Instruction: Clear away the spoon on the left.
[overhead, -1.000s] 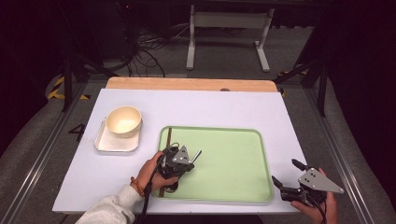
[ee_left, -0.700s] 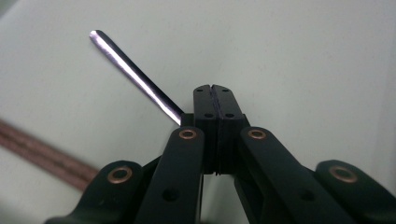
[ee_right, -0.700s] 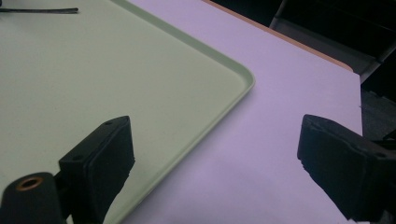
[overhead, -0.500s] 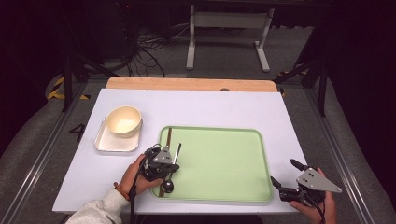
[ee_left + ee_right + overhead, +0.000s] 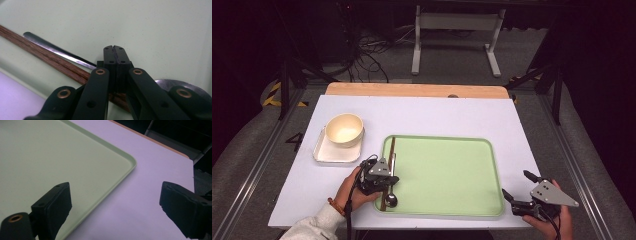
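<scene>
A green tray (image 5: 447, 170) lies in the middle of the white table. Brown chopsticks (image 5: 391, 147) lie along its left rim, with a metal spoon (image 5: 390, 200) close beside them, bowl end toward me. My left gripper (image 5: 387, 177) hovers low over that left front corner. In the left gripper view its pads (image 5: 115, 47) meet flush and shut; the spoon handle (image 5: 55, 47) and the chopsticks (image 5: 37, 50) run slantwise beneath the jaws, over the tray floor (image 5: 150, 25). My right gripper (image 5: 518, 185) rests open off the tray's right front corner, nothing between its fingers (image 5: 115, 197).
A cream bowl (image 5: 344, 129) stands on a white square plate (image 5: 329, 152) left of the tray. A wooden strip (image 5: 412, 90) borders the table's far edge. The tray's rounded corner (image 5: 132, 162) lies ahead of the right gripper.
The left gripper has slid left from inside the tray to its left rim. The spoon has swung with it and now lies nearly parallel to the chopsticks. The right gripper has kept still.
</scene>
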Motion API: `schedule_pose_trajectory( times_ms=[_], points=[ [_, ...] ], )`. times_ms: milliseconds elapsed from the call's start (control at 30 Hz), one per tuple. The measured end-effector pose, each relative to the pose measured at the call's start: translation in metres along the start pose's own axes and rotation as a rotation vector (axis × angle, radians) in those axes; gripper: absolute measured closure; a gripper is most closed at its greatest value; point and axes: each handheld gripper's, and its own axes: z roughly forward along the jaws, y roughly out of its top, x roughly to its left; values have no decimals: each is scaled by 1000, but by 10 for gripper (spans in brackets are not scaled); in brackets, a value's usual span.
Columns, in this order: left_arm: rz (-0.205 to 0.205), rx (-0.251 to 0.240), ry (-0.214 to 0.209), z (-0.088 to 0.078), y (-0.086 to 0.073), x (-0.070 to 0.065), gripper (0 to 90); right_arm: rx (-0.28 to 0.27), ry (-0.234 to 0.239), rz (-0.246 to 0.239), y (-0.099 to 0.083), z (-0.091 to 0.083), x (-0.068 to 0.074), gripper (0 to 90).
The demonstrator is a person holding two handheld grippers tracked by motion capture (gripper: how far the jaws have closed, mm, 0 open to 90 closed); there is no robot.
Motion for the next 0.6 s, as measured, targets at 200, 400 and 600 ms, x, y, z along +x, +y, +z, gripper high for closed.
schedule_pose_trajectory(
  times_ms=[200, 400, 600],
  points=[
    [13, -15, 6, -4, 0, 1, 890, 0, 0, -4, 0, 0, 0, 108],
    [17, -33, 17, -10, -1, 3, 883, 1, 1, -4, 0, 0, 0, 109],
    [16, -72, 26, -20, -1, 4, 860, 0, -4, 5, 1, 2, -1, 110]
  ],
)
